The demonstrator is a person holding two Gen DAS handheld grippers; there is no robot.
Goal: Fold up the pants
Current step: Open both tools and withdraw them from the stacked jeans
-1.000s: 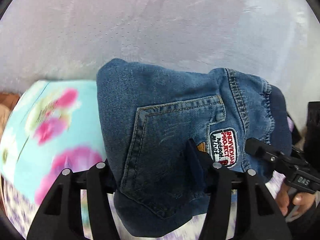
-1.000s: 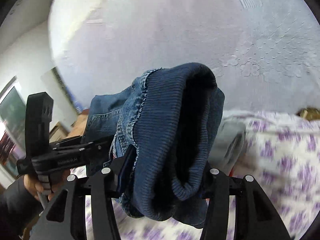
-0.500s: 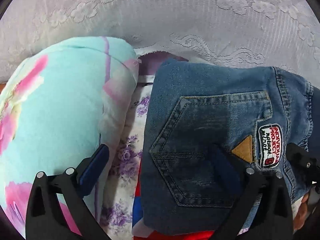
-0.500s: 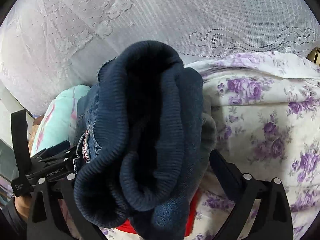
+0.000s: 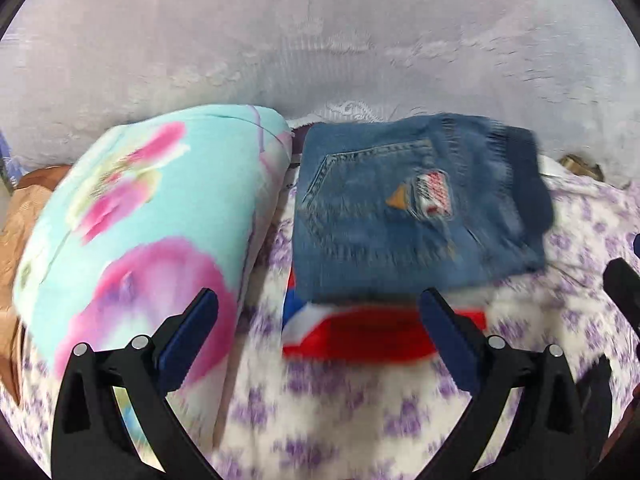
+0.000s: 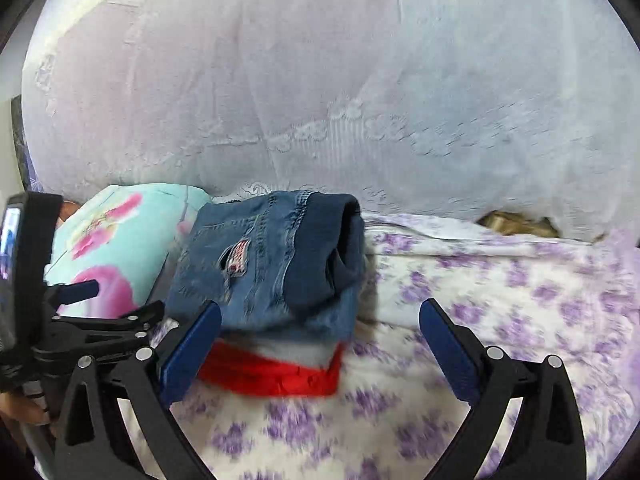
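The folded blue denim pants (image 5: 404, 204) lie as a compact bundle on top of a folded red garment (image 5: 376, 332) on the bed, back pocket and patch facing up. From the right wrist view the pants (image 6: 276, 272) show their dark ribbed waistband on the right side, with the red garment (image 6: 276, 372) under them. My left gripper (image 5: 318, 318) stands open just in front of the stack, nothing between its fingers. My right gripper (image 6: 320, 326) is open too, close before the stack and apart from it. The left gripper's body (image 6: 80, 320) shows at the left of the right wrist view.
A turquoise pillow (image 5: 136, 232) with pink flowers lies directly left of the stack. The bed wears a white sheet with purple flowers (image 6: 500, 300). A white lace curtain (image 5: 320, 40) hangs right behind the stack. A brown cloth (image 5: 16, 216) sits at the far left.
Both grippers were shut on the folded pants and carried them. They have opened, left the pants on the red garment and drawn back from the stack.
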